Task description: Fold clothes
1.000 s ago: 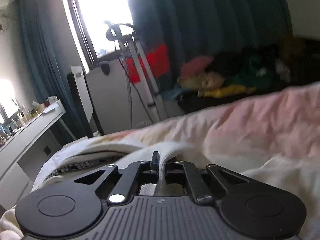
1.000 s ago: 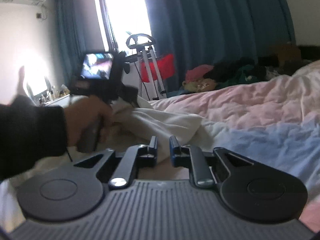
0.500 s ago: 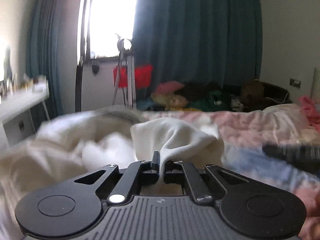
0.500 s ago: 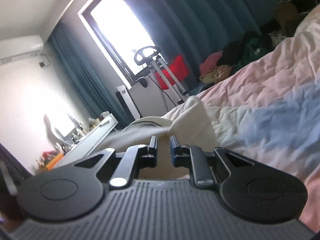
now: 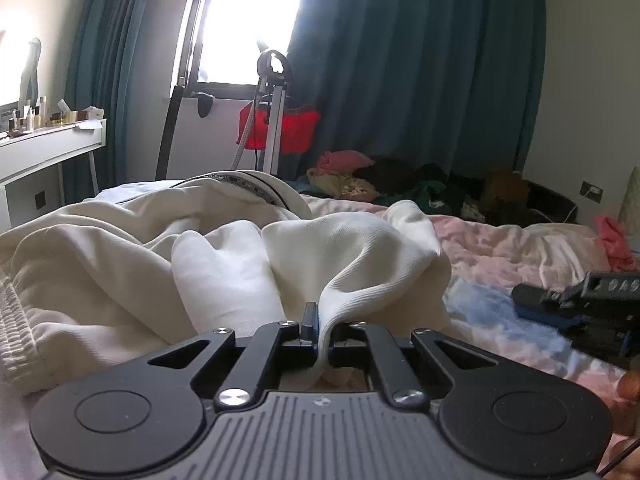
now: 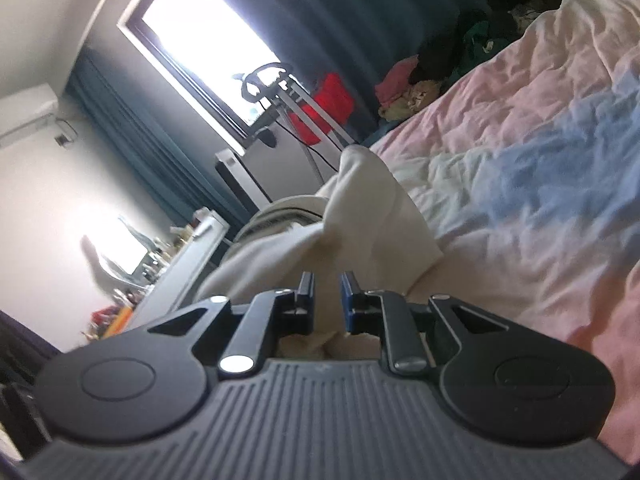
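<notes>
One cream garment (image 5: 224, 248), soft ribbed knit with an elastic-gathered edge at 9 o'clock and a banded collar at 12, is lying heaped on the bed (image 5: 520, 240) in the left wrist view. The left gripper (image 5: 318, 330) is pinching a raised fold of that cloth, its jaws closed tight on the fabric, which is rising from them in a smooth ridge toward 1 o'clock. The right gripper (image 5: 580, 308) is showing at 3 o'clock as a dark, blurred shape above the quilt. In the right wrist view, tilted hard, the right gripper (image 6: 326, 300) is standing with its jaws parted, a clear gap between them, just before the garment (image 6: 372, 216), whose cloth is peaking at 12 o'clock; whether they are touching it cannot be told. The quilt (image 6: 540, 160) is crumpled, mottled pink, white and blue. One white table (image 5: 44, 148) carrying small bottles is standing at 9 o'clock, and two teal curtains (image 5: 416, 68) are flanking one bright window (image 5: 252, 20).
</notes>
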The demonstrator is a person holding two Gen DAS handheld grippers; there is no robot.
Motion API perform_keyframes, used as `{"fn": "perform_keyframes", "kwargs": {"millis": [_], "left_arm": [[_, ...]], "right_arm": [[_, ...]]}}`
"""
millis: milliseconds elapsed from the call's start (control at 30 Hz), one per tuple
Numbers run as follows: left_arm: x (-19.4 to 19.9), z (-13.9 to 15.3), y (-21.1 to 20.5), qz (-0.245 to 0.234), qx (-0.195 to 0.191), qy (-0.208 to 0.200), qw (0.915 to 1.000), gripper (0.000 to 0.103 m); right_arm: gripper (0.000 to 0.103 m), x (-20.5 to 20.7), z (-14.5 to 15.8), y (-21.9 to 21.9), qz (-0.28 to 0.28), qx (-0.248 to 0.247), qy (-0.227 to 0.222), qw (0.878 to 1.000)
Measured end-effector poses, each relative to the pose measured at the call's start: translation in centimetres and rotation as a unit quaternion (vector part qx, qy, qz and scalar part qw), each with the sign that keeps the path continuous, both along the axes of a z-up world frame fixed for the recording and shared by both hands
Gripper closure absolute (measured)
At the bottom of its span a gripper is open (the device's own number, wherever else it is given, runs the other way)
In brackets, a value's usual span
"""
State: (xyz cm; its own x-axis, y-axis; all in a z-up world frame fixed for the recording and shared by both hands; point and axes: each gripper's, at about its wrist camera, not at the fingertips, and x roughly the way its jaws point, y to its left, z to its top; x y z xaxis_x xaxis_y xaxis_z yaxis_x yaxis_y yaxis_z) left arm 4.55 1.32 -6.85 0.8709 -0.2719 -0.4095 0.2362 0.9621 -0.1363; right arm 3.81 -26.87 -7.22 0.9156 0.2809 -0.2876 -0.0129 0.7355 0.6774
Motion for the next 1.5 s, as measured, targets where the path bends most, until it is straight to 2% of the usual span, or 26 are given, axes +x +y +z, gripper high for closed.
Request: {"fn": "perform_keyframes", "kwargs": {"millis": [133,267,467,600,733,833,867,1000,1067,1200,1267,1333,1500], "left_arm": [[1.3,-0.9,-0.3,-0.001,-0.003,0.009,1.0000,0.099],[1.8,-1.3,-0.8,-0.004,0.013,0.005,0.9999,0.099],[2.1,-1.9,-0.8,-0.003,0.018,0.014,0.9997,0.098],[2.4,-2.1,-0.6,0.001,0.007,0.021,0.9998,0.098],[2.6,-2.2,-0.6,0.003,-0.004,0.027,0.9996,0.098],[2.8,-2.4,-0.6,0.000,-0.019,0.034,0.9992,0.098],[2.9,-2.6,-0.6,0.001,-0.020,0.035,0.9992,0.098],[3.2,-3.5,-0.5,-0.003,-0.030,0.042,0.9987,0.098],[3.6,-3.9,-0.5,-0.004,-0.035,0.044,0.9984,0.098],[4.2,-4.7,-0.3,-0.007,-0.045,0.050,0.9977,0.098],[4.5,-5.0,-0.2,-0.009,-0.052,0.052,0.9972,0.099],[4.6,-5.1,0.0,-0.012,-0.060,0.050,0.9968,0.099],[4.2,-4.7,0.0,-0.027,-0.080,0.028,0.9960,0.099]], "right_arm": [[0.086,1.0,-0.5,0.7,0.002,-0.022,-0.002,1.000],[0.086,1.7,-0.3,1.5,0.020,-0.040,-0.011,0.999],[0.085,1.7,0.2,1.9,0.037,-0.030,-0.014,0.999],[0.085,1.7,0.1,1.6,0.038,-0.024,-0.011,0.999],[0.085,2.6,0.2,1.6,0.024,-0.054,0.013,0.998],[0.085,5.1,1.0,2.1,0.001,-0.124,0.047,0.991],[0.085,6.4,1.4,2.0,0.002,-0.133,0.055,0.990],[0.085,12.9,3.7,1.7,-0.007,-0.153,0.074,0.985],[0.085,16.6,4.1,1.4,-0.020,-0.159,0.100,0.982],[0.086,22.3,2.6,1.6,-0.017,-0.176,0.169,0.970],[0.093,24.8,2.0,1.7,-0.014,-0.185,0.198,0.962],[0.100,25.1,2.5,1.9,-0.011,-0.196,0.191,0.962],[0.100,23.2,7.3,0.5,-0.045,-0.194,0.122,0.972]]}}
